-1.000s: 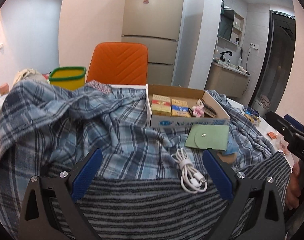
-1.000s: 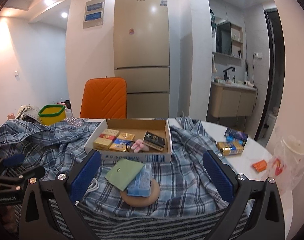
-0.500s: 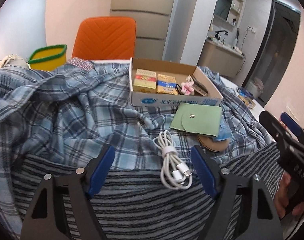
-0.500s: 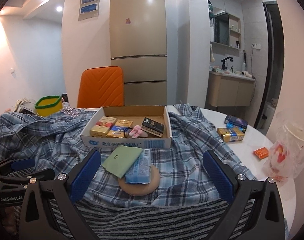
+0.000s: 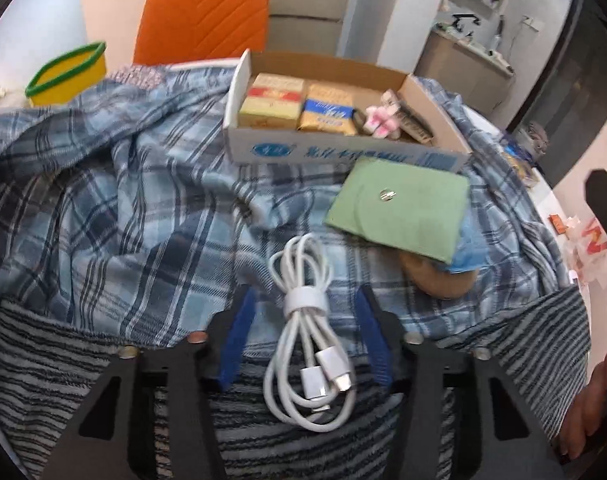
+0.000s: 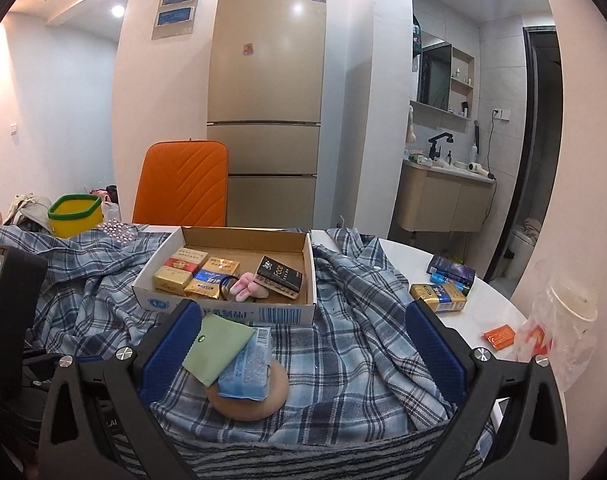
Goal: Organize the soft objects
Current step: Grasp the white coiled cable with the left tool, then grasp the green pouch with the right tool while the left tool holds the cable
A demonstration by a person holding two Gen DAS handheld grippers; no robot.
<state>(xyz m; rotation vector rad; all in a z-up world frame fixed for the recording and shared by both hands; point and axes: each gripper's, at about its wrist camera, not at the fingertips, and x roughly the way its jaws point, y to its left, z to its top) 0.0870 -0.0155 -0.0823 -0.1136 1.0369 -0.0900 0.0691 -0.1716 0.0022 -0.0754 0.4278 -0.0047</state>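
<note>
A coiled white cable (image 5: 307,344) lies on a blue plaid shirt (image 5: 115,208) and a striped grey towel (image 5: 63,360). My left gripper (image 5: 306,312) is open, its blue fingers either side of the cable, not touching it. A green pouch (image 5: 399,208) lies on a blue packet and a tan round pad; they also show in the right wrist view, pouch (image 6: 219,344), packet (image 6: 247,368), pad (image 6: 255,400). My right gripper (image 6: 303,320) is open and empty, held above the towel, framing the pouch and shirt.
A cardboard box (image 6: 239,312) with packets and a pink toy sits on the shirt behind the pouch. A yellow bin (image 6: 75,216) and orange chair (image 6: 183,184) stand behind. Packets (image 6: 439,296), an orange item and a plastic bag (image 6: 559,332) lie on the white table at right.
My left gripper has moved forward and down over the cable and its jaws have narrowed around it. The right gripper has barely moved.
</note>
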